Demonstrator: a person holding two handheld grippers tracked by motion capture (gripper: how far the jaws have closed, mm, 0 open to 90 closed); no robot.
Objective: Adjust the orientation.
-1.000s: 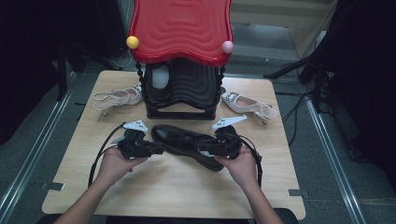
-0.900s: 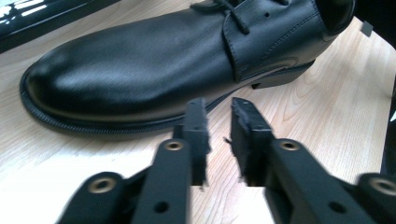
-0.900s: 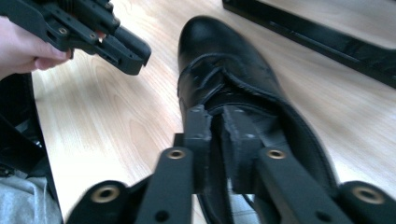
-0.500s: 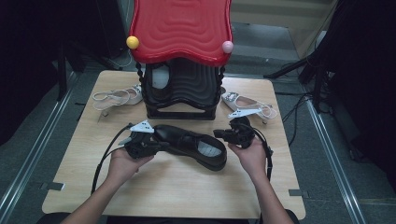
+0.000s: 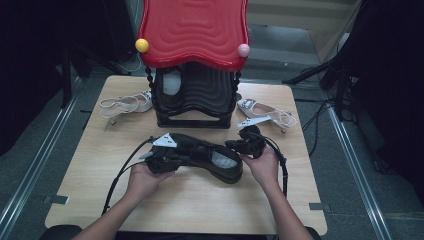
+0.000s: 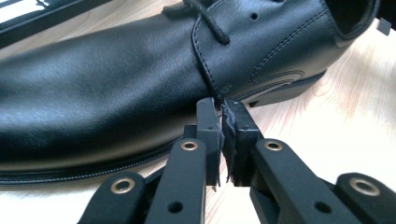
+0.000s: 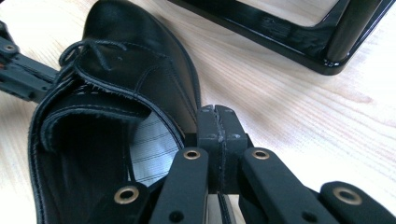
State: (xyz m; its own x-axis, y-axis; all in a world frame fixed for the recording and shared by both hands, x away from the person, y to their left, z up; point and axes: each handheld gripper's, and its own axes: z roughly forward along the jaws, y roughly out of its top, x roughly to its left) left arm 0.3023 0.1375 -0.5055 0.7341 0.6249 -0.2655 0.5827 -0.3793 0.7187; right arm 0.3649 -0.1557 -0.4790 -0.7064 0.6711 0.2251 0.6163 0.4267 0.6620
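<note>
Left gripper (image 6: 223,116) jaws nearly closed, right gripper (image 7: 217,122) jaws pressed together

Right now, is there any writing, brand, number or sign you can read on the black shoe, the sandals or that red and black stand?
None readable. The black shoe has plain leather with no mark, and its pale insole carries only fine printed lines, no letters. The red top of the stand and the two pale sandals show no text in the high view, where they are too small to rule out fine print.
</note>
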